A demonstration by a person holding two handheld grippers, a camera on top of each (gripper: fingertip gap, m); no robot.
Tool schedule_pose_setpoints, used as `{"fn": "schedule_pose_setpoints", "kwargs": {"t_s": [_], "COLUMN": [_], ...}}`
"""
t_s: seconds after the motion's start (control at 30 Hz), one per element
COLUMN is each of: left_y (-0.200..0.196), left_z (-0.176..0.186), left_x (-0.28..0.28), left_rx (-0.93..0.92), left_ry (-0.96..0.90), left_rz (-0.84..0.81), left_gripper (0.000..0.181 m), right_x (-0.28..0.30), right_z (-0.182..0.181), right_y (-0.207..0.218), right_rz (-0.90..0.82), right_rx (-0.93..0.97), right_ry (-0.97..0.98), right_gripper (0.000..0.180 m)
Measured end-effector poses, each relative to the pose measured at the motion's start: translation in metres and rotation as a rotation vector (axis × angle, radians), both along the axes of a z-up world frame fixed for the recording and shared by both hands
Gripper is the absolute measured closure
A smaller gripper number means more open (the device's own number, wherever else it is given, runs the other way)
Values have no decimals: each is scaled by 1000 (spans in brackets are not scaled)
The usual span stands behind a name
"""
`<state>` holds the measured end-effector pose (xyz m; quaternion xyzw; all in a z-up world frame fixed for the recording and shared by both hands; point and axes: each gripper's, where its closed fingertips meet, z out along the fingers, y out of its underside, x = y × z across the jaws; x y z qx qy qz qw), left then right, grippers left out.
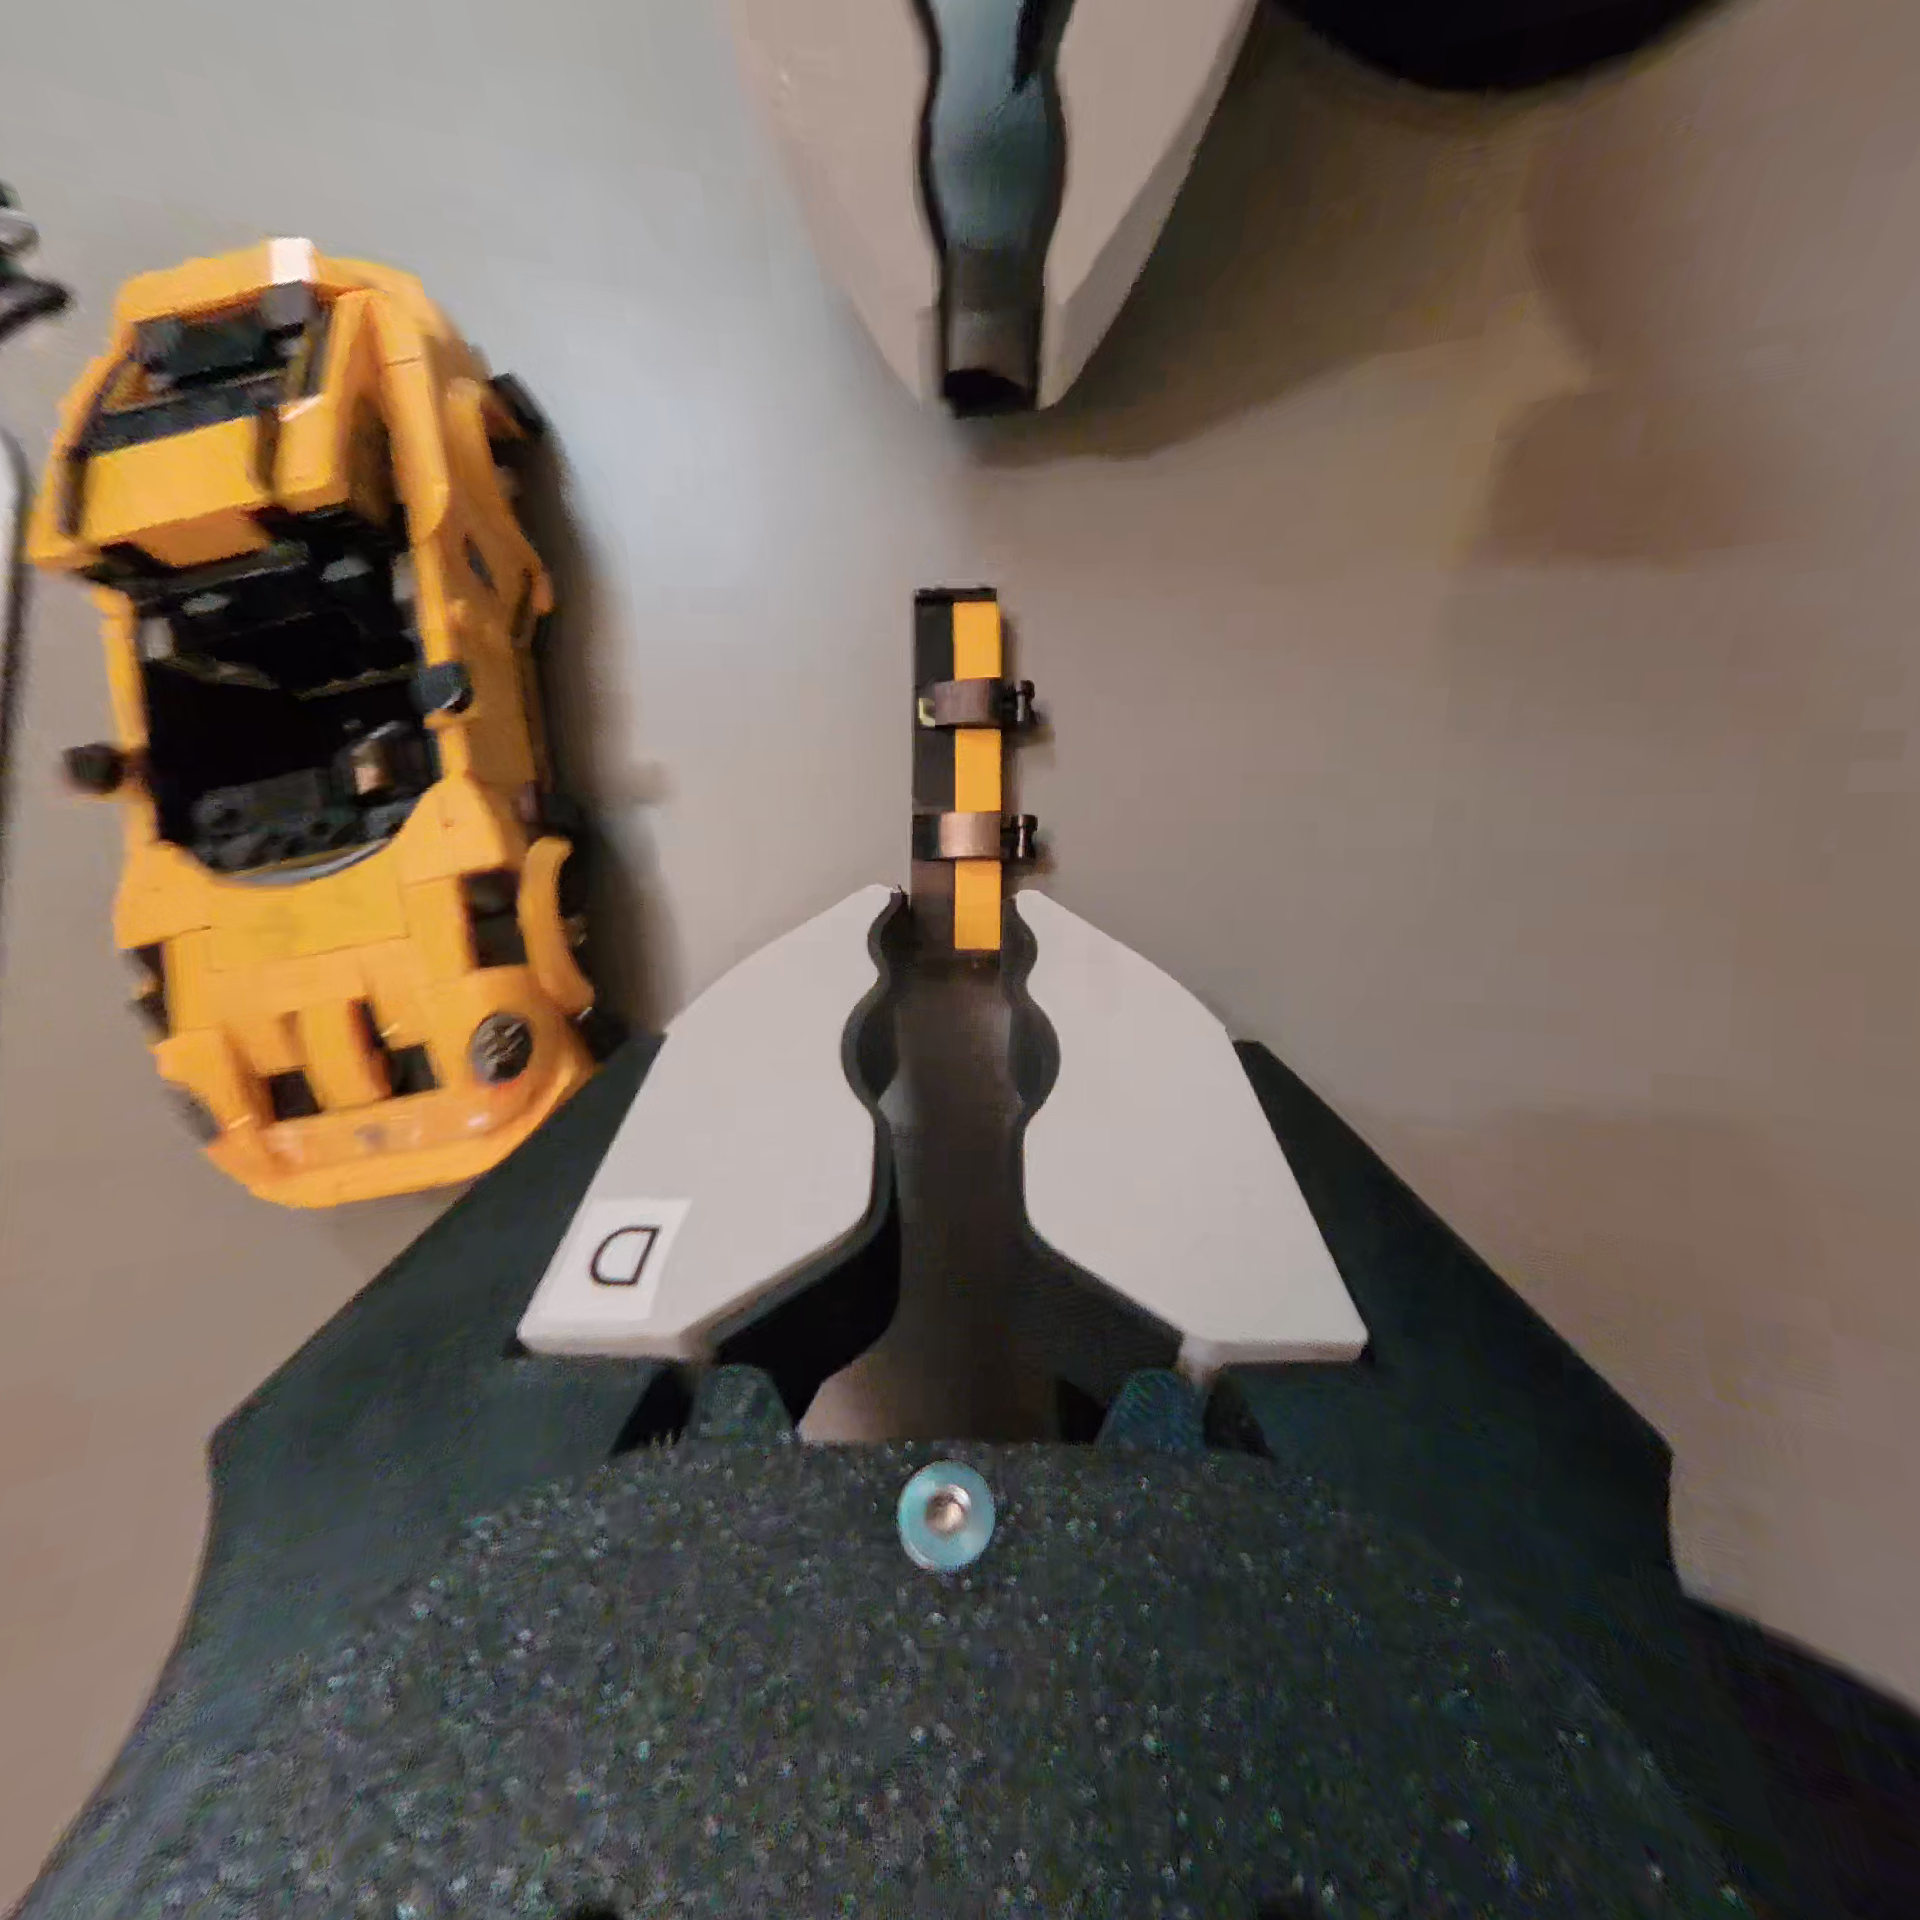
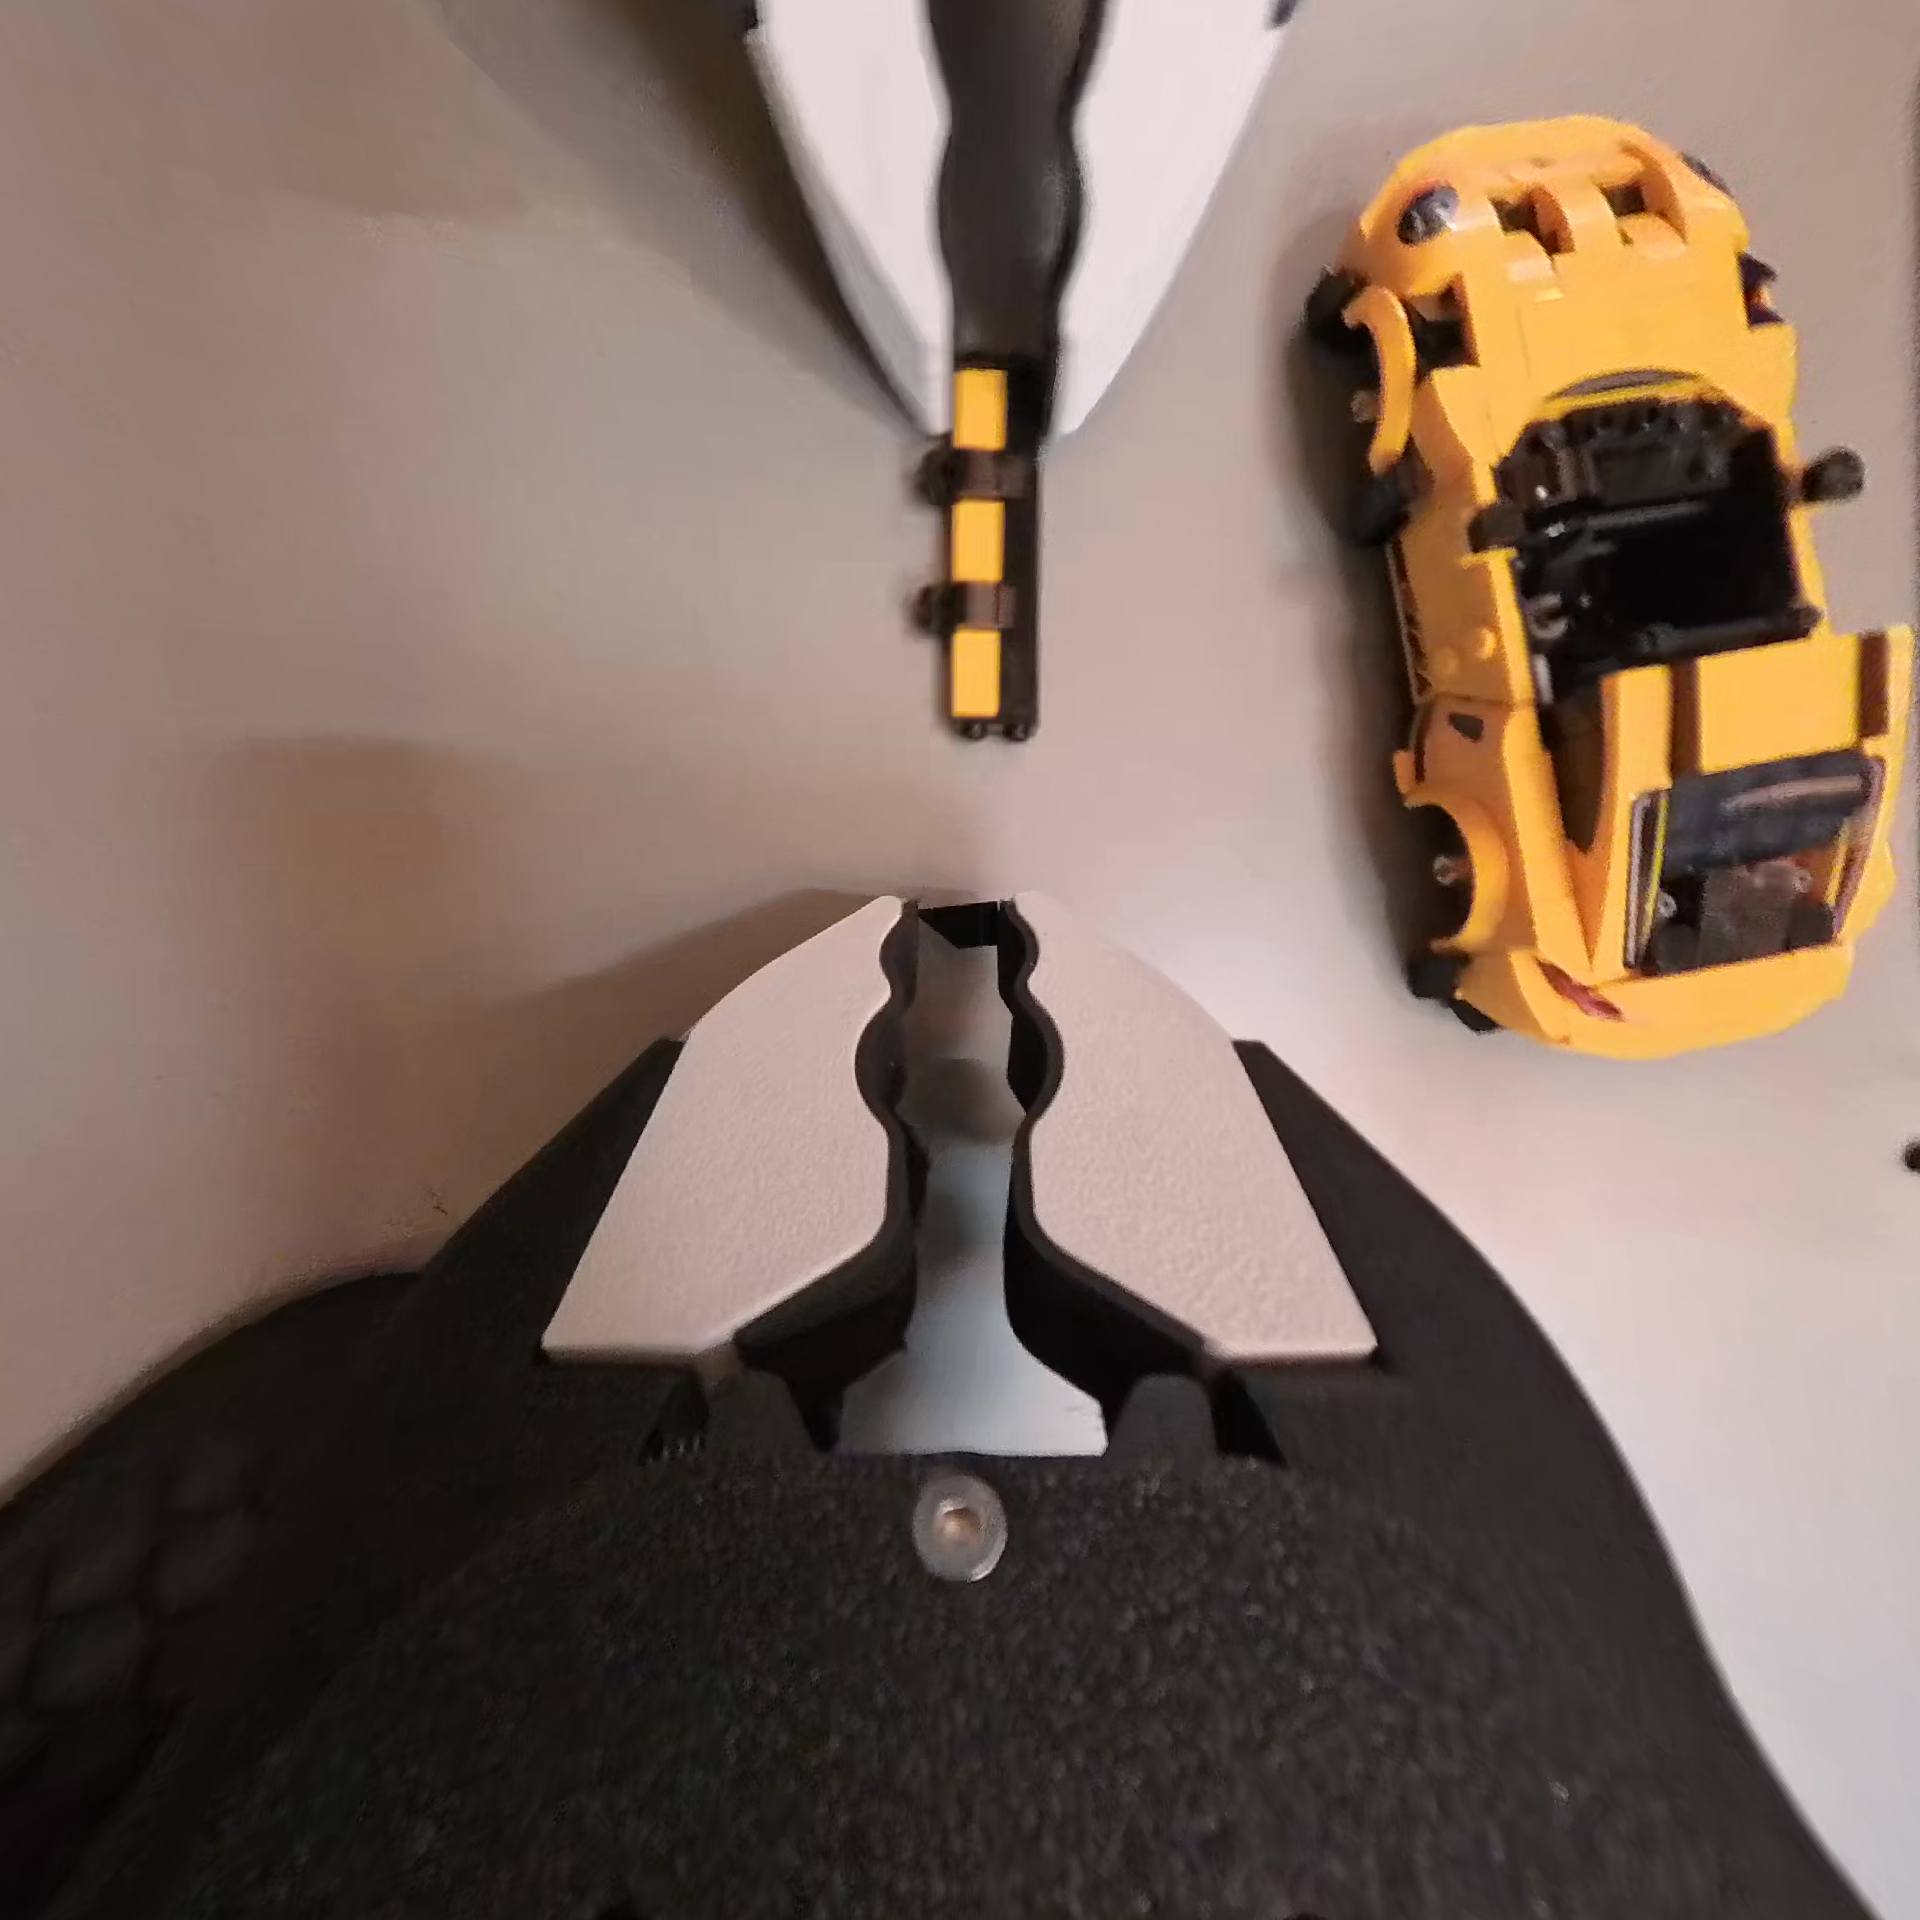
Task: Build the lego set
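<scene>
We steady the yellow-and-black strip (image 1: 958, 769) clamped in our left gripper (image 1: 956, 914), aligning the small black piece (image 2: 961, 925) pinched by our right gripper (image 2: 961, 909) squarely opposite

yellow car (image 2: 1662, 582) cropped at right edge

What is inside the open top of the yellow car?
Inside the yellow car I see black parts, probably seat and cockpit pieces. The deep floor is too dark to tell.

Yellow-black lego strip (image 1: 961, 769) with two dark clips, near end pinched between left gripper (image 1: 956, 914) tips, pointing straight ahead. Roofless yellow lego car (image 1: 301, 717) flat on table, left of that gripper.
</scene>
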<state>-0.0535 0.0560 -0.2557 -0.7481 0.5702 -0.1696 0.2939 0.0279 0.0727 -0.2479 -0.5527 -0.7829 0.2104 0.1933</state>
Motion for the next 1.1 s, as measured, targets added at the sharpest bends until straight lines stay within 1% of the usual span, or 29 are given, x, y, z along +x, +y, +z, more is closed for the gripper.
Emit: {"fn": "schedule_pose_setpoints", "kwargs": {"t_s": [0.03,0.07,0.1,0.17,0.27,0.33,0.4,0.5,0.63,0.73,0.8,0.93,1.1], "left_y": [5,8,9,11,11,9,7,5,2,1,1,4,3], "left_z": [1,2,5,13,24,28,27,24,24,21,19,18,15], "left_x": [-9,-15,-18,-21,-20,-16,-13,-9,-4,-1,-1,-1,5], "left_rx": [22,19,4,2,27,36,39,43,44,50,52,52,48], "left_ry": [7,-4,-33,-94,-152,-182,-176,-159,-160,-145,-137,-146,-108], "left_rz": [12,32,48,70,90,95,95,90,86,81,85,98,68], "left_gripper": [162,157,151,147,150,155,156,157,159,157,156,154,153], "right_x": [-2,-5,-7,-11,-15,-14,-12,-7,-7,-11,-13,-16,-16], "right_z": [0,-1,-1,-3,-1,3,7,7,0,-6,-7,-7,-8], "right_y": [-3,-4,-6,-7,-6,-6,-8,-6,1,3,6,7,10], "right_rz": [15,28,39,57,49,16,-11,-86,-266,-326,-318,-203,-134], "right_rx": [1,3,7,15,26,8,-2,-1,-60,-81,-62,-5,-28], "right_ry": [-5,-10,-13,-18,-7,11,34,45,38,34,28,14,-37], "right_gripper": [166,166,166,164,157,152,151,151,158,157,156,157,162]}}
